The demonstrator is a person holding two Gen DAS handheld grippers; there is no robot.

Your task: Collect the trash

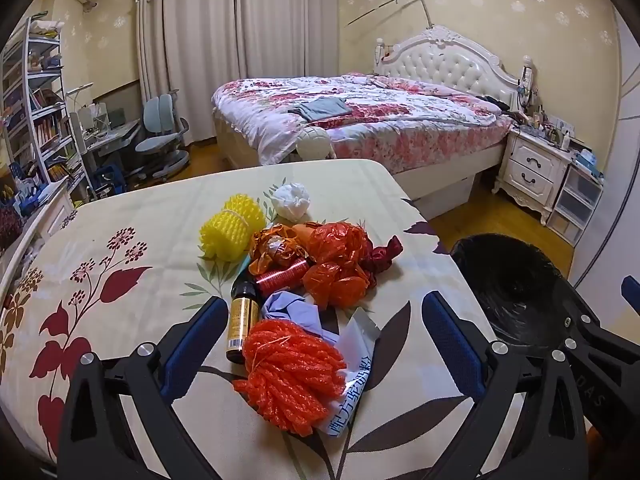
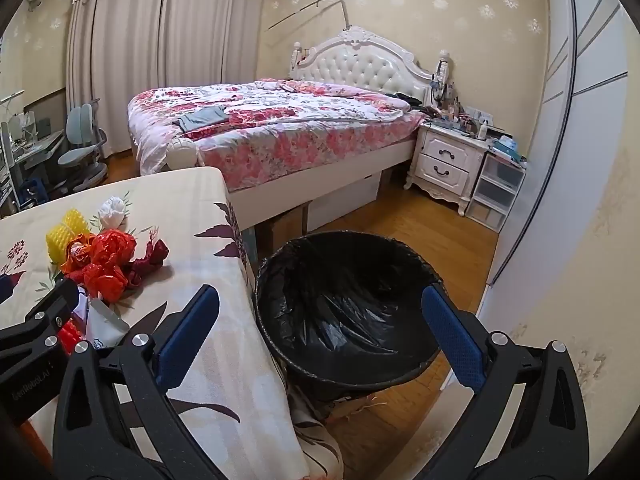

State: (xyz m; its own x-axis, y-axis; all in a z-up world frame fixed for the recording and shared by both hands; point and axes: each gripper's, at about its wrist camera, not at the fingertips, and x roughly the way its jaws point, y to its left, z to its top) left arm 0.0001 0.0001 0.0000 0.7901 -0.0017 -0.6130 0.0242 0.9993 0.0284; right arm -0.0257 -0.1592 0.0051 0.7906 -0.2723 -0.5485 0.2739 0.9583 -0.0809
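Trash heap [image 1: 304, 280] sits on the floral-clothed table [image 1: 120, 240], roughly mid-table, nothing yet collected as far as can be judged — the bin [image 2: 344, 304] lined with a black bag looks empty inside.

Taking the heap as landmark:
- Left gripper [image 1: 324, 344] hangs directly over its near edge, angled downward, jaws spread as wide as they go, nothing between the pads. The orange foam net [image 1: 292, 372] lies squarely between the two blue fingers [image 1: 196, 344], nearest piece of all.
- Just beyond the net: a small brown bottle [image 1: 240, 320], its long axis running away from the gripper, almost in line with the fingers, beside the left one.
- Further back: crumpled orange plastic bags [image 1: 340, 264], a yellow foam net [image 1: 232, 228], a white paper wad [image 1: 292, 200] at the far end.
- Bin stands off the table's right edge, on the floor, lower than the heap.
- Right gripper [image 2: 320, 344] is off to the heap's right, straddling the table edge and the bin's near rim — also fully open and empty.

Judgement: the left hand is the nearer one to the heap; the right is nearer the bin. The coming move turns on the orange net lying dead ahead and below the left jaws — a short drop and close should take it, then a carry rightward past the table edge to the bin. The net's soft bulk fits the open span; the printed packet [image 1: 352, 392] partly under it might get dragged along.
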